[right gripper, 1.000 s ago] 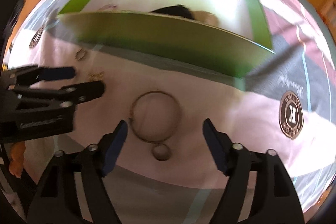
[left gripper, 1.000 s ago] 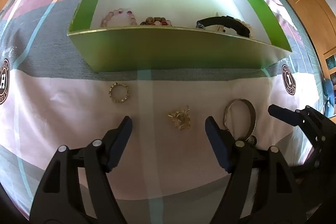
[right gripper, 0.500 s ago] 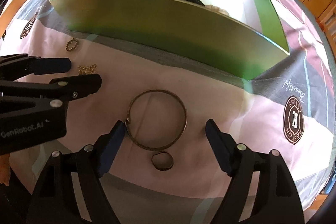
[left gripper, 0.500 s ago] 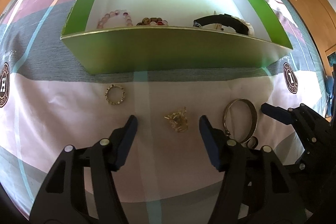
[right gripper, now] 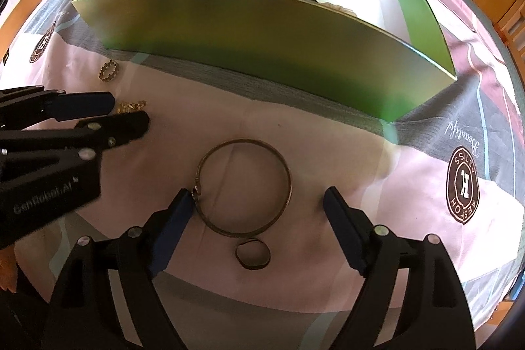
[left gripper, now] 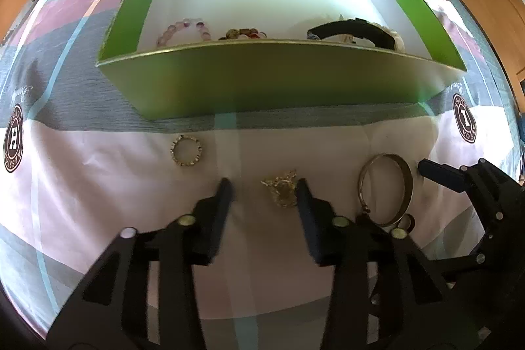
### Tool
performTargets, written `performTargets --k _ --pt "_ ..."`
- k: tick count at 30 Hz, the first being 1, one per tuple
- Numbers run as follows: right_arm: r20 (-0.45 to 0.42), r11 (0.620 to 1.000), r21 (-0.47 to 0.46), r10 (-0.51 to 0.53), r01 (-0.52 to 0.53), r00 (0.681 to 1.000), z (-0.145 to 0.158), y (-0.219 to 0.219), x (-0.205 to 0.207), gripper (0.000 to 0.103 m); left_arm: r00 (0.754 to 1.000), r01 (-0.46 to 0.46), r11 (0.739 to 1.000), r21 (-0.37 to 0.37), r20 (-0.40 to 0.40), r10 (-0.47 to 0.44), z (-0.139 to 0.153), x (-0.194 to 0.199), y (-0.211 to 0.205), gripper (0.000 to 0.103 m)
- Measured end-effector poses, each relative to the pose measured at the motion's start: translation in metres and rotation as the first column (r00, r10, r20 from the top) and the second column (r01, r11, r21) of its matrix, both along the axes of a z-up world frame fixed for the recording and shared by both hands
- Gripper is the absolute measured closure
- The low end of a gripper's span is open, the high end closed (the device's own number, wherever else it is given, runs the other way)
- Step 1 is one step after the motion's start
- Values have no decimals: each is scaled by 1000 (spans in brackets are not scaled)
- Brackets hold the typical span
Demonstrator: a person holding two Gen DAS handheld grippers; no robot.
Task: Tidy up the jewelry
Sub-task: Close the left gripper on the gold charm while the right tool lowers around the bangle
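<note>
gold brooch-like piece (left gripper: 283, 191) sits between the left gripper (left gripper: 264, 191) jaws, which have narrowed and are closing, right pad touching it, left pad clear. right gripper (right gripper: 257, 197) wide, opening around the bangle (right gripper: 244, 191); green box (left gripper: 282, 81) at 12 o'clock, so pickup looks imminent.

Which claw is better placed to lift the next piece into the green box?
Left, probably: the left claw is closing around the gold brooch; the right claw merely straddles the bangle, opening.

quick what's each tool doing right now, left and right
Left tool: closing around the gold charm, not yet gripping it.
Right tool: open and opening, around the bangle, holding nothing.
</note>
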State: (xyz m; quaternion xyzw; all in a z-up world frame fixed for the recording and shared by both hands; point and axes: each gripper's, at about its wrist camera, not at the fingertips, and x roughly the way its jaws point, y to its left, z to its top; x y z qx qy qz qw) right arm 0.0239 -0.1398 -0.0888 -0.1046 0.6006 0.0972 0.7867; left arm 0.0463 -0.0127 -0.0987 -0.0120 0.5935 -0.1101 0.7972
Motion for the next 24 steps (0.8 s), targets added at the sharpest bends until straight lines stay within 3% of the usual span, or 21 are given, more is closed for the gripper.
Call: performTargets --k 2,8,19,24 --pt "1 1000 -3 -3 3 1000 -1 4 1 18 1000 -3 1000 -13 -2 3 1 0 2 72" --pt "0 1000 -1 -10 10 1000 -3 12 -9 16 1000 -15 1000 -28 -3 15 4 1 6 72" --pt "3 1000 -4 -16 16 1000 -16 2 -8 13 999 34 999 22 -4 -34 -1 -2 -9 63" --pt "2 1000 -2 -16 16 1000 -17 -1 -7 12 999 39 999 26 -2 -38 -2 -2 -16 54"
